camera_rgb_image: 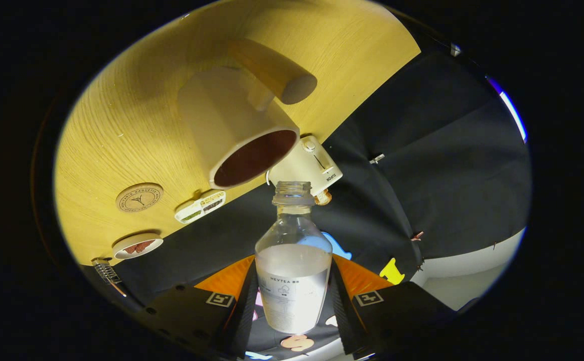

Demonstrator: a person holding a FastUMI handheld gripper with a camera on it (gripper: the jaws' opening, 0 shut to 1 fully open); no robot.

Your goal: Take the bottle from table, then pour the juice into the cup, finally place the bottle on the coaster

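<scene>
1. The gripper (293,301) has its fingers clamped on the bottle (293,271) — one finger presses on each side of the lower body, over the label.
2. The bottle is clear plastic, uncapped, with a pale, cloudy liquid filling roughly its lower half; the neck and open mouth point away from the fingers.
3. The whole view is strongly rolled, so the wooden worktop (136,115) appears tilted overhead and to the left of the bottle.
4. Just beyond the bottle's mouth stands the cup (237,130) — a cream mug with a dark inside and a thick wooden handle, resting on the worktop. Its open rim faces toward the bottle mouth, and the two are near each other but apart.
5. No liquid can be seen passing between mouth and cup.
6. The round wooden coaster (139,197) lies flat on the worktop to the left of the cup, well apart from the bottle.
7. Between coaster and cup, near the worktop's edge, lies a small white box (200,206) with dark contents.
8. A small round dish (137,245) with reddish contents sits nearer the fingers than the coaster.
9. A cream-coloured device (312,165) with a slider sits at the worktop's edge, just behind the bottle mouth.
</scene>
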